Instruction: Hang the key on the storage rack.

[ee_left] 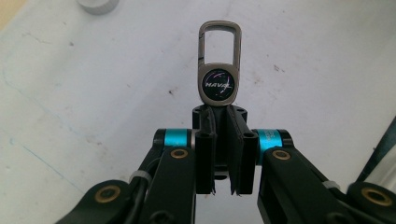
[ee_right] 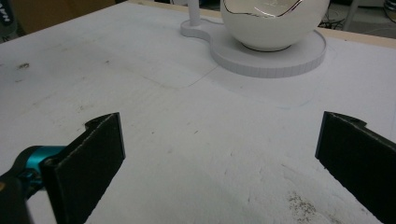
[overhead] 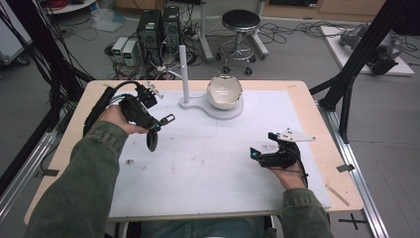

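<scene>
My left gripper (overhead: 157,125) is held above the left part of the white mat, shut on a grey metal key clip (overhead: 167,119). In the left gripper view the clip (ee_left: 219,70) sticks straight out past the closed jaws of that gripper (ee_left: 222,116) and bears a round black HAVAL badge. A dark oval piece (overhead: 152,140) hangs under the gripper. My right gripper (overhead: 262,144) rests low at the right of the mat, and its jaws (ee_right: 219,154) stand wide open with nothing between them.
A white stand (overhead: 210,106) at the back middle of the mat carries a thin upright post (overhead: 183,69) and a white egg-shaped bowl (overhead: 224,91) with a gilded rim, also close ahead of the right gripper (ee_right: 273,23). The white mat (overhead: 213,163) lies on a wooden table (overhead: 322,144).
</scene>
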